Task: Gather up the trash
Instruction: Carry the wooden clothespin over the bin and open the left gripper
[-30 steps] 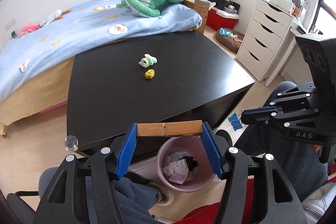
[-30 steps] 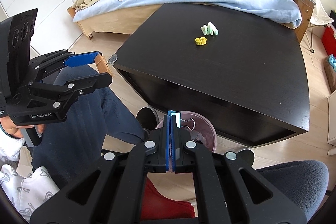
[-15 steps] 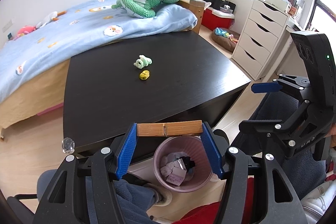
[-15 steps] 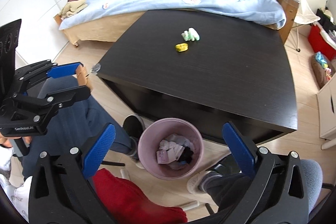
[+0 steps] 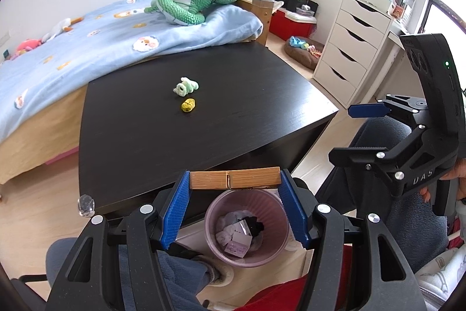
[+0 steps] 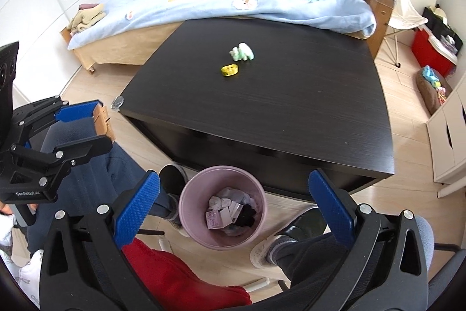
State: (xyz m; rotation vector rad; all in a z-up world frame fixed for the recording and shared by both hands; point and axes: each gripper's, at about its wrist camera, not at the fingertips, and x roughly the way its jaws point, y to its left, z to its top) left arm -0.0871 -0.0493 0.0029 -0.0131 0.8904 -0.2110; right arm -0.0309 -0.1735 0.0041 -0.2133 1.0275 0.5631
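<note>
My left gripper (image 5: pixel 235 180) is shut on a wooden clothespin (image 5: pixel 215 179), held crosswise above a pink waste bin (image 5: pixel 263 201) on the floor. From the right wrist view that clothespin (image 6: pixel 102 121) sits at the far left in the left gripper (image 6: pixel 87 127). My right gripper (image 6: pixel 233 179) hangs wide open over the bin (image 6: pixel 192 203), nothing between its blue pads. The bin holds crumpled paper, small cards and something black. A green-white wad (image 5: pixel 186 86) and a yellow bit (image 5: pixel 188 105) lie on the black table (image 5: pixel 145 142).
The bin stands against the table's front edge, between a seated person's legs (image 6: pixel 87 165) and shoes (image 6: pixel 271 249). A red cloth (image 6: pixel 174 276) lies below. A bed with a green plush (image 5: pixel 189 5) borders the table's far side; white drawers (image 5: pixel 352 48) stand right.
My right gripper went from shut on a binder clip to wide open, and the clip is gone from its jaws. The left gripper kept still with the clothespin.
</note>
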